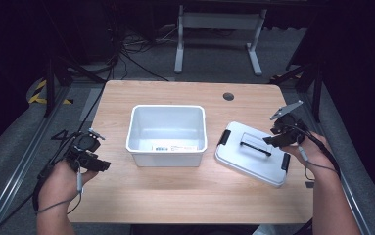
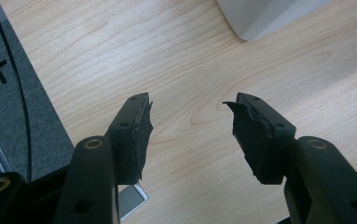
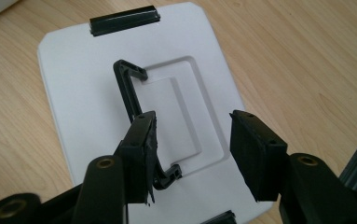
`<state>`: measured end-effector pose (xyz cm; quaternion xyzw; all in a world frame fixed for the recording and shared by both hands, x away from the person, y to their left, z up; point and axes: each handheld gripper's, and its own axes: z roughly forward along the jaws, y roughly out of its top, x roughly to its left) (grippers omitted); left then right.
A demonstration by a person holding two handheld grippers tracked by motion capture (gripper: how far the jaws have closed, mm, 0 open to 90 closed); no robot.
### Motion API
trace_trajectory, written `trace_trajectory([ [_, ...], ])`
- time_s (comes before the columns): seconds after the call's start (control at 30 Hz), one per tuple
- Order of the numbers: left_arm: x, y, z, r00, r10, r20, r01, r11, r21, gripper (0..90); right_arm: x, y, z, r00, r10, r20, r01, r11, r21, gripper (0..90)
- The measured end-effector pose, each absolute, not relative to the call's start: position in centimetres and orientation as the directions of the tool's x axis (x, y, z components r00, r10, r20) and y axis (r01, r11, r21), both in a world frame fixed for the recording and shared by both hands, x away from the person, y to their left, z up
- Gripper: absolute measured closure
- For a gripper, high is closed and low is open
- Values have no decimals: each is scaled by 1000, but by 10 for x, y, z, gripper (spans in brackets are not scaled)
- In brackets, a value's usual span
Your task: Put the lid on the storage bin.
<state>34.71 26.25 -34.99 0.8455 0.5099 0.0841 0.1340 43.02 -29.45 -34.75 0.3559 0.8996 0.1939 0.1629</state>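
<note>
Lid [image 1: 251, 154] unmarked; bin [image 1: 167, 128] label unreadable.

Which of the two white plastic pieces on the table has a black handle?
The lid, lying flat right of the open bin; the bin has no handle, just a label.

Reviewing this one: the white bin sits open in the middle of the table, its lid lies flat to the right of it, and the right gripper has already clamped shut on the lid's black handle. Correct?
Not quite. The right gripper is open over the lid, its jaws apart and not clamped on the black handle, as the right gripper view shows. The white bin and the lid's place are as you say.
</note>
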Motion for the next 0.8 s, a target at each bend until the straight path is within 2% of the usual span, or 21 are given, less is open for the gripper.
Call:
trace_trajectory([
  [0.2,348,260,-350,477,879,16,832,-458,313,472,429,-293,-347,-706,696,-133,575,673,466,501],
  [0.47,349,256,-350,491,871,25,824,-473,312,470,428,-280,-352,-773,632,-56,542,703,461,478],
  [0.57,349,256,-350,494,869,21,823,-476,310,468,431,-271,-361,-791,611,-24,547,725,419,457],
  [0.8,350,256,-351,489,872,16,826,-469,313,467,439,-263,-379,-796,605,-15,560,746,360,467],
])
